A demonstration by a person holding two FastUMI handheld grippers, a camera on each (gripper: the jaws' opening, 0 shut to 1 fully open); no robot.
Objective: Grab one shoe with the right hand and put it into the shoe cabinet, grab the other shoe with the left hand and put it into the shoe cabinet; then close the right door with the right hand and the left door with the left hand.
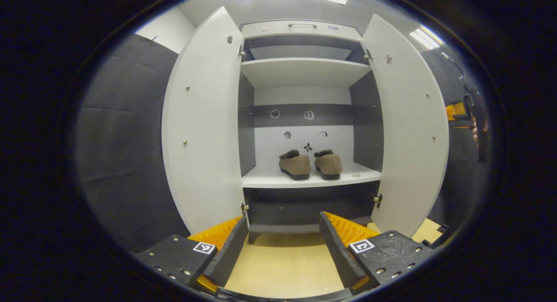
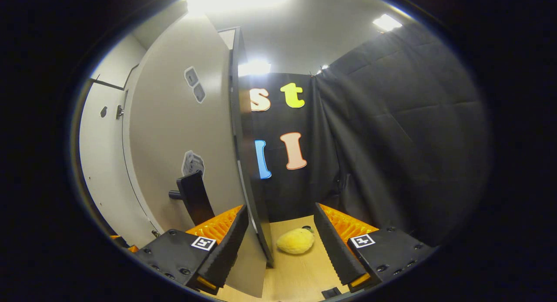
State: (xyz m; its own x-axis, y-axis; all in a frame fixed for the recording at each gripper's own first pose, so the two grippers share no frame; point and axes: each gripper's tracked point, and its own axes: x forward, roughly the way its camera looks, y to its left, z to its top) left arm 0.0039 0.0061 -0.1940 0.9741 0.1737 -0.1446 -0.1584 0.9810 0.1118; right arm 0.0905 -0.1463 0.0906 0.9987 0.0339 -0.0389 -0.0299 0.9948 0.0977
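Two brown fuzzy shoes, the left shoe (image 1: 295,165) and the right shoe (image 1: 328,164), stand side by side on the lower shelf (image 1: 270,180) of the white shoe cabinet. Both its doors stand open: the left door (image 1: 200,132) and the right door (image 1: 409,128). My left gripper (image 1: 283,219) is open, low in front of the cabinet and well short of the shoes. My right gripper (image 2: 280,215) is open at the right door's (image 2: 174,136) free edge. That dark edge (image 2: 246,162) runs up between the fingers, close to the left one. A dark handle (image 2: 193,199) sticks out of the door face.
A yellow fuzzy object (image 2: 296,241) lies on the wooden floor (image 1: 283,263) past the door edge. Black cloth walls close in on both sides. Upper shelves (image 1: 304,71) hold nothing. A hand (image 1: 476,134) with a dark device shows beyond the right door.
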